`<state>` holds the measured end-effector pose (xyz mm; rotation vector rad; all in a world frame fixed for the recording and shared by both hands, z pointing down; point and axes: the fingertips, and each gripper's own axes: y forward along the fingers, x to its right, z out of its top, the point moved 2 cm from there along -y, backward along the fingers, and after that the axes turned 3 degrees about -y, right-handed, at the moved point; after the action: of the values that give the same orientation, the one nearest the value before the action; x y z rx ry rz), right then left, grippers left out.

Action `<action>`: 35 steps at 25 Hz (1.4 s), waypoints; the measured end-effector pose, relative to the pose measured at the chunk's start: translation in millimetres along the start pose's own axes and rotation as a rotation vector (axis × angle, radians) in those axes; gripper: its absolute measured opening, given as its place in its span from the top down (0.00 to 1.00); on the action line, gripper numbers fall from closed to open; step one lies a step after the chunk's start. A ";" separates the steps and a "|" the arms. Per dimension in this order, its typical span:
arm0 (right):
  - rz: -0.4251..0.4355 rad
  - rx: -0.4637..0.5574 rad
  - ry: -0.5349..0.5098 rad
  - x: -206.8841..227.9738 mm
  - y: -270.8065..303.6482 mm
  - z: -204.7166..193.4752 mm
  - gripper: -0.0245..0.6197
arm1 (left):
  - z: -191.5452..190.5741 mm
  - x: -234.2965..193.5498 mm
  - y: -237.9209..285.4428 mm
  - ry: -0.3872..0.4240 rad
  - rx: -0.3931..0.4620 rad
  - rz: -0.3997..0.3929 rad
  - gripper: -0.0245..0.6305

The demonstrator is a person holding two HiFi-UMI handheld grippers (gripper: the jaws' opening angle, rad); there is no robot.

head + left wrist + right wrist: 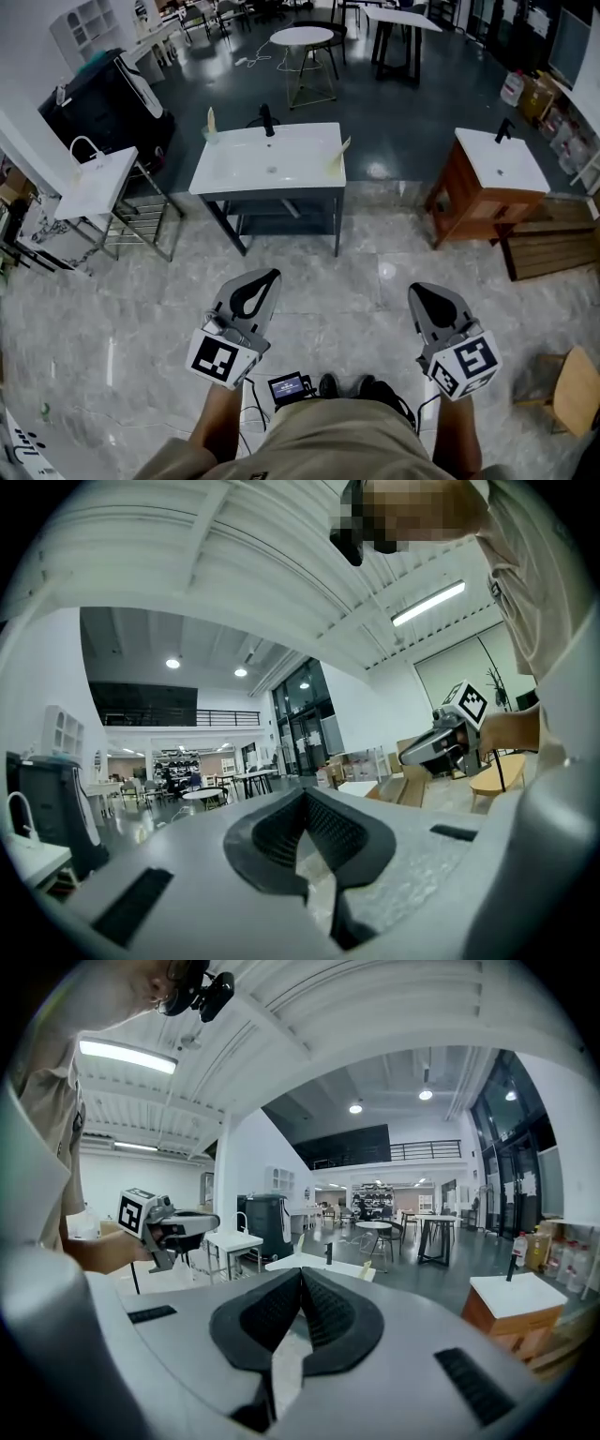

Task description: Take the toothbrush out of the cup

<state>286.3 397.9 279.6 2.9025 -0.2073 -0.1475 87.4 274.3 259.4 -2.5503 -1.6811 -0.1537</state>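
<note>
A white washbasin table (234,173) stands ahead of me across the marble floor, with a black tap (267,120) at its back. A pale cup with a toothbrush (211,128) sits at its far left corner. Another pale cup (338,157) stands at the right edge. In the right gripper view the same basin table (314,1264) is far off beyond the jaws. My left gripper (265,278) and right gripper (418,292) are held side by side at waist height, well short of the table. Both are shut and hold nothing.
A second white basin on a wire stand (94,183) is at the left. A wooden cabinet with a basin (492,173) and a wooden pallet (553,248) are at the right. A wooden stool (574,386) stands near my right side. A round table (302,37) is behind.
</note>
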 end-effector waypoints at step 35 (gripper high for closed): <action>0.158 -0.228 0.194 269.5 508.0 -130.9 0.69 | -139.7 -189.1 220.6 -0.171 -0.315 0.353 0.95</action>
<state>501.6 -104.2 502.0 2.6394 -0.3591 0.1282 210.8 -2.1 370.3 -3.1286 -1.3092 -0.1927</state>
